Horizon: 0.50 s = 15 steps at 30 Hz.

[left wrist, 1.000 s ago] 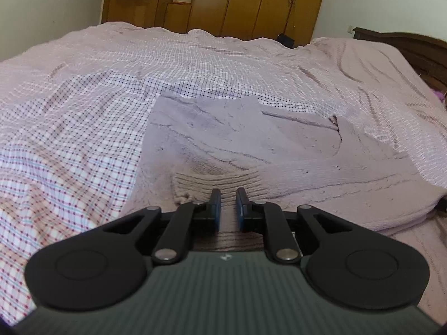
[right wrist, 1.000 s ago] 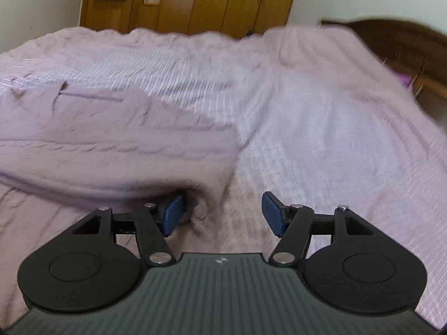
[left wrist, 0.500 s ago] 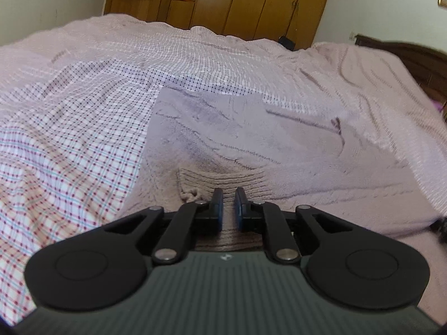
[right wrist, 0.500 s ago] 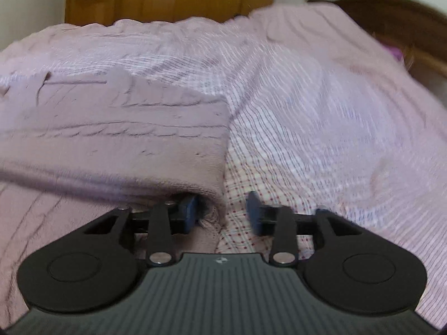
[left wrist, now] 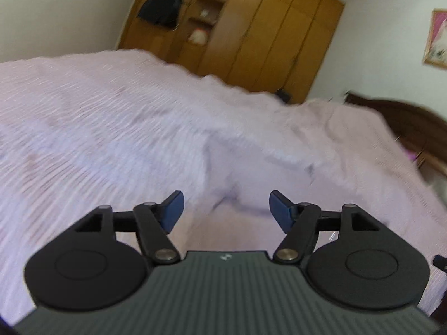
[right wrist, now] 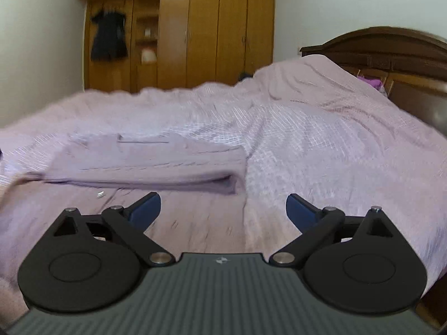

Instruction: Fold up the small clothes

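Note:
A mauve cable-knit sweater [right wrist: 156,164] lies folded flat on the bed, ahead and left of my right gripper [right wrist: 223,209]. My right gripper is open and empty, held back from the sweater's near edge. In the left wrist view the picture is blurred; the sweater [left wrist: 259,173] shows as a pale mauve patch ahead of my left gripper [left wrist: 226,209], which is open and empty above it.
The bed [right wrist: 335,139] carries a pink checked cover. A dark wooden headboard [right wrist: 391,47] stands at the right. Wooden wardrobes [right wrist: 201,28] line the far wall, with a dark garment [right wrist: 109,36] hanging on them.
Both grippers have opened and let go of the sweater, then drawn back and up from it. The sweater now lies folded on the bed. The left view is motion-blurred.

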### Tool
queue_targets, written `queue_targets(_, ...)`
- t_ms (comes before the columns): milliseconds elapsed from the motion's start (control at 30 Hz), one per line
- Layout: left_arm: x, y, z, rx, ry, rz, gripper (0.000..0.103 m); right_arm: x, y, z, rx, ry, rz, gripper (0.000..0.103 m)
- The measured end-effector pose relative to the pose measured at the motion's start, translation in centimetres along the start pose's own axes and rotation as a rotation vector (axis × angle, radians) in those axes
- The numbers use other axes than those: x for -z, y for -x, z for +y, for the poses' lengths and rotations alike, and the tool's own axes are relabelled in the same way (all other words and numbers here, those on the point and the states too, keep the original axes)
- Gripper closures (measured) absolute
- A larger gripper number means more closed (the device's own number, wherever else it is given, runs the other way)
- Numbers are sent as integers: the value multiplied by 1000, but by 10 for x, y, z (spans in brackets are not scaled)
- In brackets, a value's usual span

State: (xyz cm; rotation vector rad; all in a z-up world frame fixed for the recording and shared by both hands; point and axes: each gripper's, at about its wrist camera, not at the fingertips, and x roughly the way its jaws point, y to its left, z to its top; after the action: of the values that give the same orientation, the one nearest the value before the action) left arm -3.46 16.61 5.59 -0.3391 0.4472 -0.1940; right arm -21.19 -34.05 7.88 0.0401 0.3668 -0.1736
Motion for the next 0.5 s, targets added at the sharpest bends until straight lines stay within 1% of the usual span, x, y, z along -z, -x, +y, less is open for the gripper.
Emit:
queue_targets(67,5,9,12,-63,25,38,30,8,1,-4,-13,-39,43,4)
queue_targets(100,7,13,18,-85,38,59,24,9,-4,-6,-28,-64,65,4)
queue_targets(133,10,16,23,-90,46,79,19,11,-10,-8,-51,-79,80,4)
queue_targets(167,14,18,30,-85,60,114,19,12,-16,-10,-60,-80,95,5)
queue_targets(233,26,18,45,-61,113,184,19,16,-28,-13,-31,-54,143,5)
queue_targets(300,42,24,49,-25,139,210,19,22,-34,-22,-31,-68,181,6)
queue_targets(333,50,26,47,-4,121,226,20,27,-36,-28,-47,-86,186,8)
queue_targets(367,54,27,42,10,80,249,20,32,-37,-35,-76,-111,187,15)
queue_targets(400,56,28,33,19,15,275,20,36,-41,-40,-110,-140,216,20)
queue_targets(433,57,29,27,30,-31,282,28,38,-44,-44,-129,-167,266,32)
queue_targets(467,60,30,24,48,-52,289,34,42,-46,-45,-156,-182,293,39)
queue_targets(500,64,31,23,48,-52,292,44,45,-45,-43,-176,-167,301,40)
